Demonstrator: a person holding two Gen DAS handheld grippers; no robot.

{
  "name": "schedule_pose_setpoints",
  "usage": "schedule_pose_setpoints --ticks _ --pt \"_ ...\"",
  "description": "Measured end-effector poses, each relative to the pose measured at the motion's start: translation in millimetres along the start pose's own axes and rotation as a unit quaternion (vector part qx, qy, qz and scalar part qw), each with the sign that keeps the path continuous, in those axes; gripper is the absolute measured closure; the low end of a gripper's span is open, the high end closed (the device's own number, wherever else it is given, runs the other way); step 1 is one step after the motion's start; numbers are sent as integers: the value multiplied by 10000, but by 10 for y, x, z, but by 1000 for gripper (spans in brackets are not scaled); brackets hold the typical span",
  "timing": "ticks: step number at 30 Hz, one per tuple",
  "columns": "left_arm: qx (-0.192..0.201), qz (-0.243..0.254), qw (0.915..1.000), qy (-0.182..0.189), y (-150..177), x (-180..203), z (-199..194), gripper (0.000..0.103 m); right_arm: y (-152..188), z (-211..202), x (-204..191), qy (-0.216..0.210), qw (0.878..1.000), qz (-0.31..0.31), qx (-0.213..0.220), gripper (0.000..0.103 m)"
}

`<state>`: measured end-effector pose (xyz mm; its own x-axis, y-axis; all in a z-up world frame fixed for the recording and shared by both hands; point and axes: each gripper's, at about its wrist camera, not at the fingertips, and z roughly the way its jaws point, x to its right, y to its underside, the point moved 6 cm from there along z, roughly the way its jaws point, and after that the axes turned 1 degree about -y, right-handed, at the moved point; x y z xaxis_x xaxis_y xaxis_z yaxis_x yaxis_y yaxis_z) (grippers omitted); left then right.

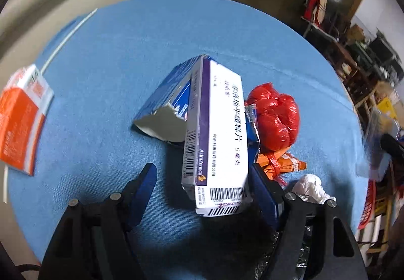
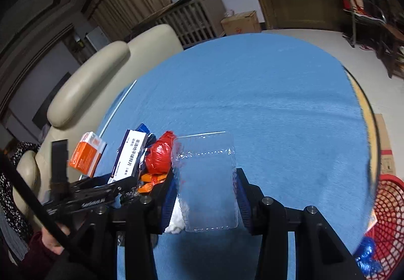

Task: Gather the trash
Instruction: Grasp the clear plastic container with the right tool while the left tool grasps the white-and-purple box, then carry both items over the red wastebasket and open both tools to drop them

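The right gripper [image 2: 205, 194] held a clear, thin-walled plastic clamshell tray [image 2: 205, 179], its pads pressed on the tray's two long sides. The tray looked very light, springy and slick, so a hold low on the stiffer rim seemed safer than on the flexing walls. At three o'clock of it, past the edge of the round blue-clothed table [image 2: 277, 103], stood a red plastic mesh basket [image 2: 388, 217], probably the bin. The left gripper [image 1: 202, 189] stood wide, not pressing, around the near end of a white-and-purple cardboard medicine box [image 1: 217, 133]: light, stiff, easily crushed, best taken across its narrow faces. At two o'clock lay a crumpled red plastic bag [image 1: 275, 116]; at nine, an orange-and-white carton [image 1: 22, 118].
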<state>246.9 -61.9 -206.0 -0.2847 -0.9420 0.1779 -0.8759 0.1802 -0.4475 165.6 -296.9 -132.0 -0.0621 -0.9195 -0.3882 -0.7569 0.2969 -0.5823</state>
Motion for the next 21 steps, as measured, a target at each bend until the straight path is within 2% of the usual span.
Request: schedule_pose_setpoints --ticks 1,2,3,6,8,15,21 --pt "-3 -36 10000 -2 -2 -19 5 33 7 -35 31 -7 10000 41 6 57" --pt "-9 -52 10000 -3 -5 -35 11 48 13 -54 54 -12 10000 90 10 57" --pt "-47 -64 10000 56 -13 -43 24 55 16 -67 69 -19 9999 116 15 57" --pt "-93 -101 9994 316 -27 -41 52 77 10 -84 74 -62 9998 164 37 57" --pt "-68 -26 9994 341 -49 -44 68 85 10 -78 42 -98 9998 152 40 57" --pt "360 224 9978 517 -12 50 -162 88 62 -134 36 -115 9998 157 83 57" --pt "646 404 9961 444 139 137 -477 88 135 -216 50 -168 9995 233 131 57"
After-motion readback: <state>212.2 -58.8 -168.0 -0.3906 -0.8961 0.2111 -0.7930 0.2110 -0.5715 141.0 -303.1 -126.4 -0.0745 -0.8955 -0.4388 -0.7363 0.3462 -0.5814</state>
